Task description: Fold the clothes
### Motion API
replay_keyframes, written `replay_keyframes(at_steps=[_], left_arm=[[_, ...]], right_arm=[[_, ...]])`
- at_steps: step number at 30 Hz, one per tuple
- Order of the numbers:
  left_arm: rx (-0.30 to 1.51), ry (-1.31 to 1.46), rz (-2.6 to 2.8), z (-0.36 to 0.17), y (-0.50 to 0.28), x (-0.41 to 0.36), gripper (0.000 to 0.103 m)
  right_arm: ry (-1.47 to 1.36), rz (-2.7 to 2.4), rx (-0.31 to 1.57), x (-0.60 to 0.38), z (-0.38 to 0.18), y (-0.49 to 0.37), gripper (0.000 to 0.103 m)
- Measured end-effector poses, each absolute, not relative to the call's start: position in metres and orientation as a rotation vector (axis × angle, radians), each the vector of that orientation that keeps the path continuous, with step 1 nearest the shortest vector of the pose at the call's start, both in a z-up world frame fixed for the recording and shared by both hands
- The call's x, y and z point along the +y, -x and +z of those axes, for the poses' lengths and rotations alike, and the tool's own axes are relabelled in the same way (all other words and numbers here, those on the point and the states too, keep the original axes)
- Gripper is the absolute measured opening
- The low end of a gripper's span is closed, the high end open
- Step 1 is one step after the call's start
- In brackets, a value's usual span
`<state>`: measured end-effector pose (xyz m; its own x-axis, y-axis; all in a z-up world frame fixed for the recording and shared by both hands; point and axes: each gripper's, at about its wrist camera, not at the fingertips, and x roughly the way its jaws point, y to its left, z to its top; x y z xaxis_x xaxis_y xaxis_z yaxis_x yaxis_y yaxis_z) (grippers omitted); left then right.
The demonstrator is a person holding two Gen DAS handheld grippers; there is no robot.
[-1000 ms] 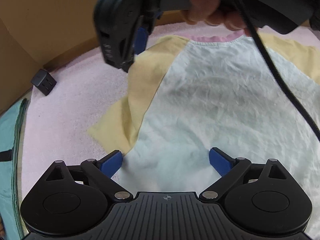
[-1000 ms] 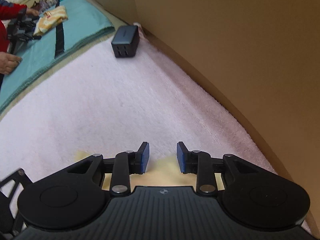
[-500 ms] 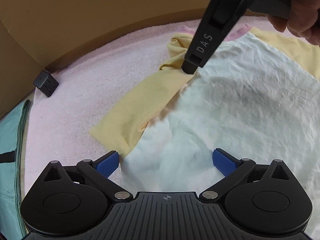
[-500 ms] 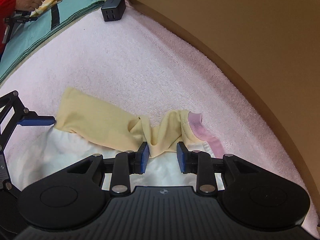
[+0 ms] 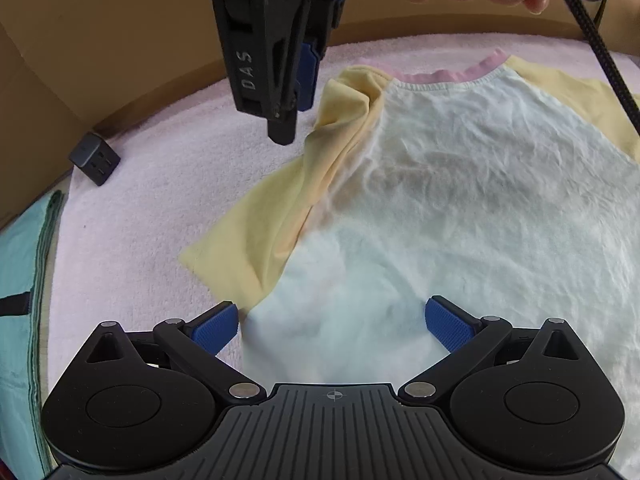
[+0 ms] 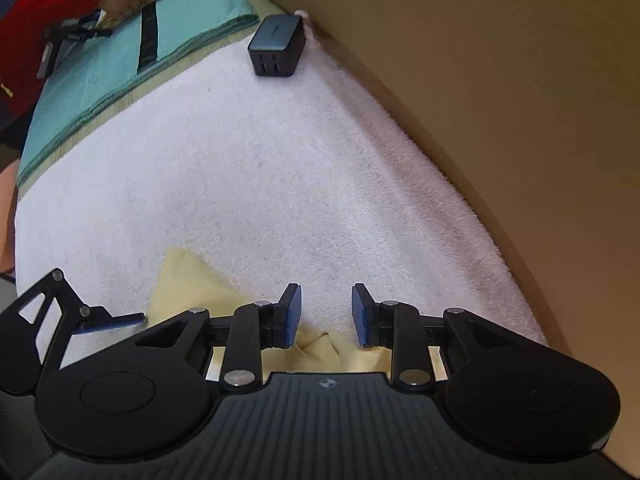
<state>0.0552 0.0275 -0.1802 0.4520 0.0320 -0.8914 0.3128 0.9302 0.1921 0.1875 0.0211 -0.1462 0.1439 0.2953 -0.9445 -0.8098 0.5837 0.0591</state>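
A pale pink towel (image 5: 152, 208) covers the bench, reaching its far edge against a brown cardboard wall (image 6: 500, 80). A white shirt (image 5: 460, 220) with yellow sleeves and a pink collar lies spread on it. A dark charger block (image 6: 276, 46) sits near the far corner. A teal cloth (image 6: 100, 80) lies beside the towel.

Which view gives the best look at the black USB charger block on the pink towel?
The right wrist view: the charger block lies large and unobstructed, its four ports facing the camera. The left wrist view shows it small at the left edge, near the cardboard wall.
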Motion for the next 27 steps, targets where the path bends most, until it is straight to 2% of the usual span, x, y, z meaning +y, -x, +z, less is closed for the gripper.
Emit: replay_keyframes(at_steps=[2,4,8,10,11,15,17,22,25,27], left_arm=[[1.095,-0.35,-0.177,-0.18,-0.054,0.027,0.102],[1.097,-0.344,-0.177,-0.18,-0.054,0.029,0.102],[1.079,-0.37,-0.169,-0.176,-0.055,0.026,0.102],[1.053,-0.391,-0.165,-0.172,-0.055,0.023,0.1],[1.032,-0.406,-0.164,-0.168,-0.055,0.022,0.1],[1.03,-0.423,-0.174,-0.17,-0.06,0.018,0.1],[1.036,-0.434,-0.159,-0.174,-0.062,0.019,0.1],[1.047,-0.384,-0.119,-0.173,-0.068,0.029,0.1],[1.067,-0.355,-0.106,-0.174,-0.072,0.033,0.101],[1.073,-0.365,-0.1,-0.177,-0.072,0.032,0.1]], right_arm=[[0.604,0.854,1.204,0.025,-0.155,-0.186,0.03],[0.625,0.861,1.235,0.023,-0.161,-0.185,0.025],[0.599,0.854,1.257,0.016,-0.164,-0.185,0.024],[0.57,0.848,1.267,0.014,-0.164,-0.186,0.018],[0.55,0.848,1.272,0.012,-0.164,-0.187,0.005],[0.458,0.861,1.246,0.003,-0.157,-0.186,0.003],[0.376,0.88,1.184,-0.003,-0.143,-0.186,0.003],[0.283,0.973,0.887,-0.022,-0.095,-0.169,0.003],[0.39,1.004,0.693,-0.028,-0.091,-0.145,0.003],[0.53,1.004,0.614,-0.025,-0.104,-0.132,0.01]])
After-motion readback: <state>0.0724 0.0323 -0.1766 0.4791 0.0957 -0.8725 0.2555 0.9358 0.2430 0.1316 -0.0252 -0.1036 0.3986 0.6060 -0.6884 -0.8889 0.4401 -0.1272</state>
